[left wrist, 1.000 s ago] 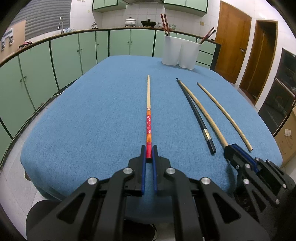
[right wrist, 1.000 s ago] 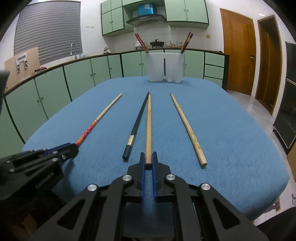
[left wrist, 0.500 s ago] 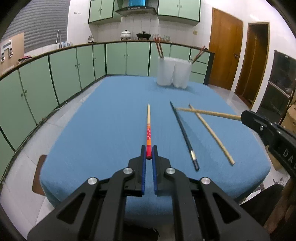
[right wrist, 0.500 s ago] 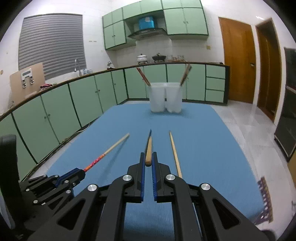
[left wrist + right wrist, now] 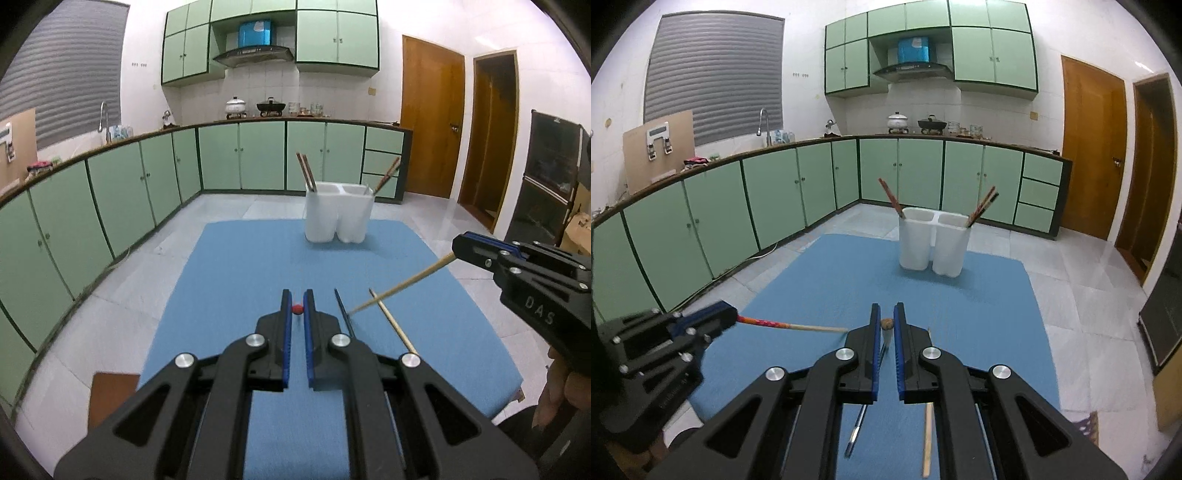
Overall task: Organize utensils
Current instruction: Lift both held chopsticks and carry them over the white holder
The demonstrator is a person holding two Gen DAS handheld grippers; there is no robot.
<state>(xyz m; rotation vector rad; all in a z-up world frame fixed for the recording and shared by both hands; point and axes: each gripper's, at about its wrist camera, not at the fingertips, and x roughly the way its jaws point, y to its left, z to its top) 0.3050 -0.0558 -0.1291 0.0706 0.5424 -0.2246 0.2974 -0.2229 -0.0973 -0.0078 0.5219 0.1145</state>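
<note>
Above table (image 5: 229, 266), both grippers raised, chopsticks pinched.

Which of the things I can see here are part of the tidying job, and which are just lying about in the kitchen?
Part of the job:
- red-patterned chopstick in the left gripper
- plain wooden chopstick in the right gripper
- black chopstick and bamboo chopstick on the blue tablecloth
- white utensil holder

Just lying about:
- white pot, black wok
- faucet

Holder (image 5: 932, 245) at far end of table (image 5: 997, 295); two chopsticks (image 5: 928, 435) lying on table nearer, side by side.
</note>
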